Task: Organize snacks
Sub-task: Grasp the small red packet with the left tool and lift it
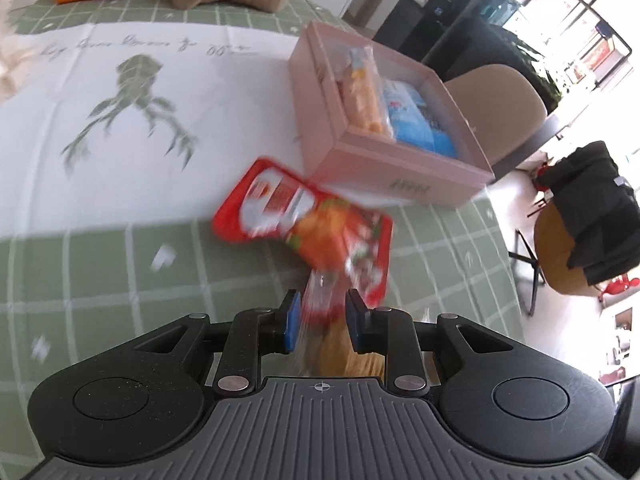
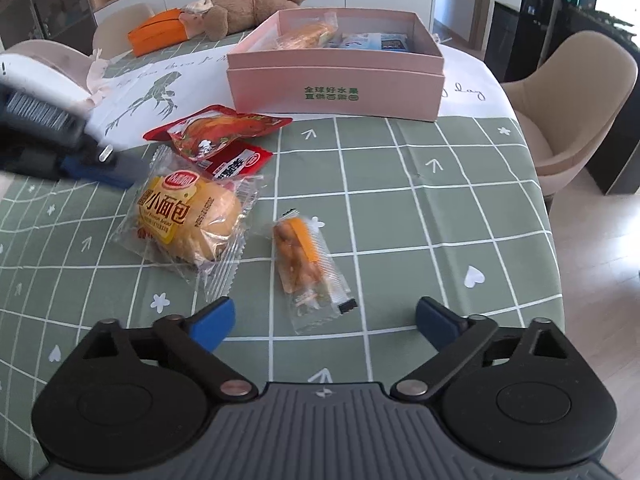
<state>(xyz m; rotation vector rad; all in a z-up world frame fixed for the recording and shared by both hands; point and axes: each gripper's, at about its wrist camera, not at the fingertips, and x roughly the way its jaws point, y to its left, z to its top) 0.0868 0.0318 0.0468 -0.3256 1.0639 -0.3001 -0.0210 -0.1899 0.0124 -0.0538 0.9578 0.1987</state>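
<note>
My left gripper (image 1: 322, 322) is shut on the edge of a bread packet (image 1: 352, 356), whose clear wrapper runs between the blue pads; it also shows in the right wrist view (image 2: 188, 220), with the left gripper (image 2: 100, 168) at its upper left corner. A red snack pouch (image 1: 304, 216) lies just ahead, also in the right wrist view (image 2: 220, 132). The pink box (image 1: 400, 184) (image 2: 336, 84) holds several snacks. My right gripper (image 2: 324, 320) is open and empty, just short of a small orange snack packet (image 2: 308, 264).
A brown plush bear (image 2: 256, 4) and an orange pouch (image 2: 158, 36) lie at the far side of the green checked tablecloth (image 2: 440, 220). Beige chairs (image 2: 576, 96) stand around the table. The table edge runs down the right.
</note>
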